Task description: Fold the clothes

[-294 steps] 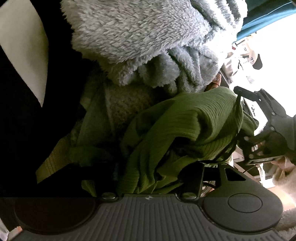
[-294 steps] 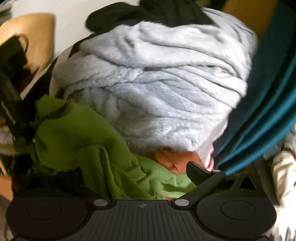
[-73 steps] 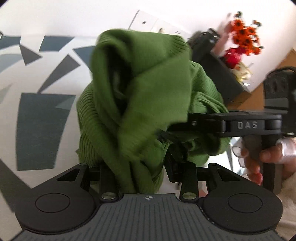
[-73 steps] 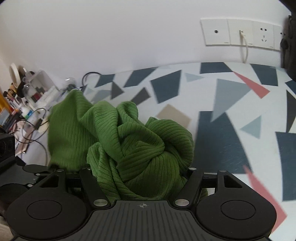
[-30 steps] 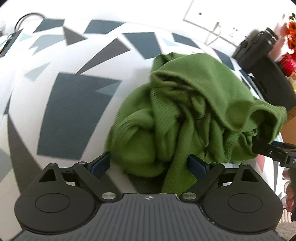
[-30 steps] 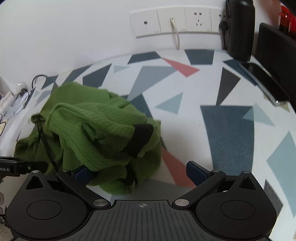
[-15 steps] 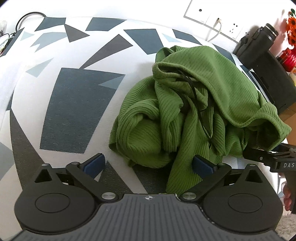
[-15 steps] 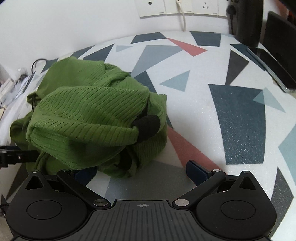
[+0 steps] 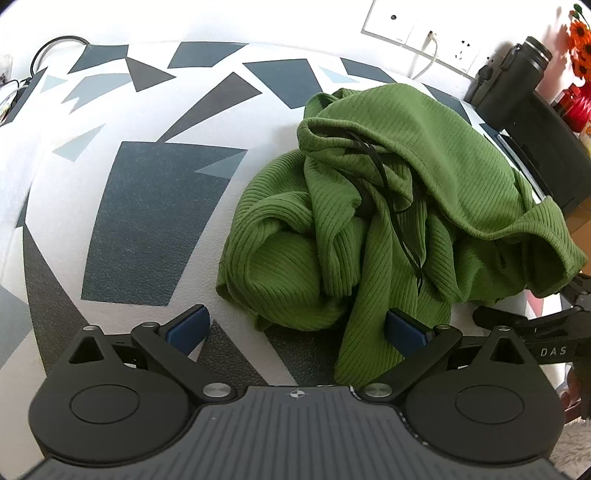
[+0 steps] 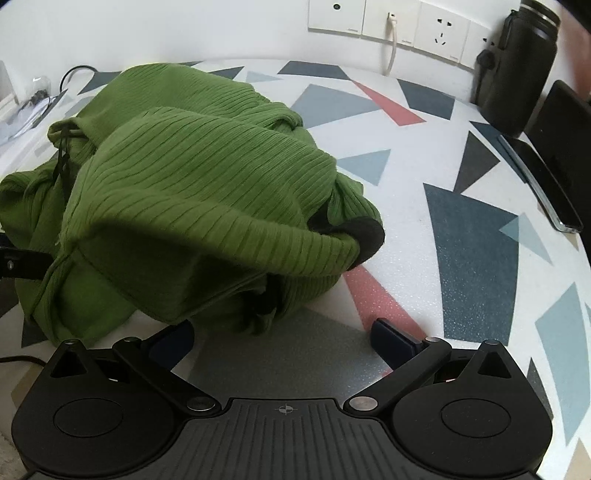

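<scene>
The green ribbed garment [image 9: 388, 206] lay in a crumpled heap on the patterned tabletop [image 9: 147, 206], toward the side where a dark bottle [image 9: 513, 77] stood by the wall sockets [image 10: 391, 18]. The left hand-held gripper [image 9: 295, 328] hovered over the heap's near edge with its jaws spread fully wide; a hanging fold ran between them, but neither pad pressed on it. The right hand-held gripper [image 10: 282, 338] also stood wide open and held nothing, the garment lying just beyond its fingertips.

The step in hand seemed to be the very start: the garment was set down and released, not yet spread. The next move probably called for finding a hem or shoulder, pinching it, and drawing the cloth flat before any fold.

The left view showed a thin black drawstring [image 9: 391, 206] tangled across the folds and the other hand-held gripper at the right edge. The right view alone showed a black cuff-like patch [image 10: 365, 236], a flat phone [image 10: 543, 188] near the tabletop's far side edge, and a red triangle [image 10: 388, 99] in the pattern.
</scene>
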